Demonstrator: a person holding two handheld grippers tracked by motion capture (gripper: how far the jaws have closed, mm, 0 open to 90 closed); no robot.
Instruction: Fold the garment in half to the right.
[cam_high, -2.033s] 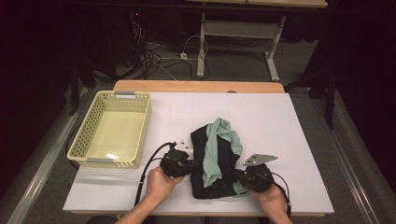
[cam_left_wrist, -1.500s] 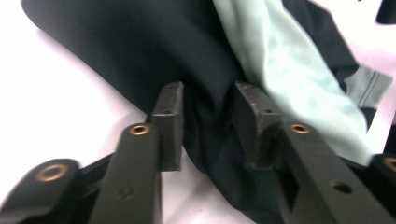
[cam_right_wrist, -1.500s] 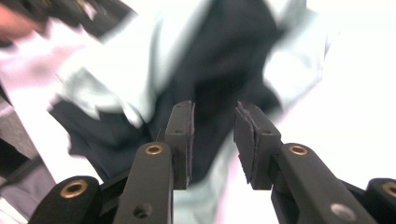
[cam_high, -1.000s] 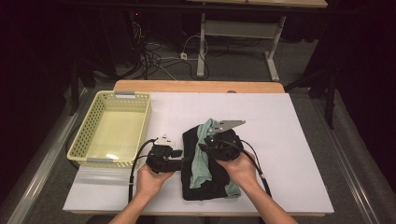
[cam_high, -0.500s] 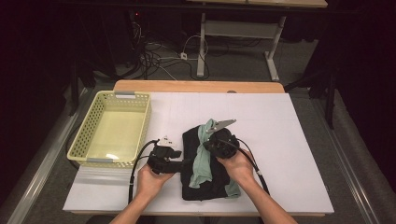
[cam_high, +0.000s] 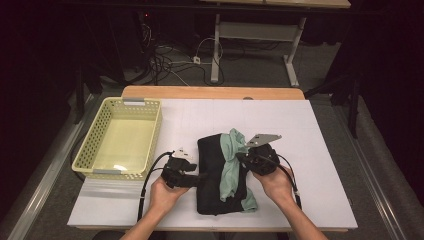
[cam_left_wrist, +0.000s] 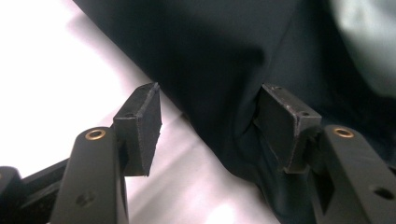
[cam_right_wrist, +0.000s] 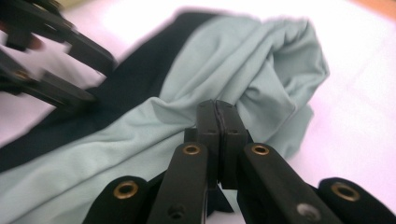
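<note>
Counter (cam_high: 320, 150) with white top, seen from above. Black cloth (cam_high: 212, 165) folded flat near the front edge, mint-green cloth (cam_high: 231, 170) draped over its right half, bunched at the far end. Yellow perforated basket (cam_high: 120, 140) at far left, well apart from both cloths.

Left gripper (cam_high: 196, 176) at the left edge of the black cloth (cam_left_wrist: 224, 70), jaws apart and just now widening; one pad (cam_left_wrist: 140, 126) over the white surface, the other against the dark fabric, edge of the cloth lying between them, not pinched.

Right gripper (cam_high: 241, 156) over the upper part of the mint-green cloth (cam_right_wrist: 224, 70), jaws pressed together with pads meeting; whether a fold is pinched between them cannot be told. Left gripper (cam_right_wrist: 70, 74) blurred at upper left of the right gripper view.
</note>
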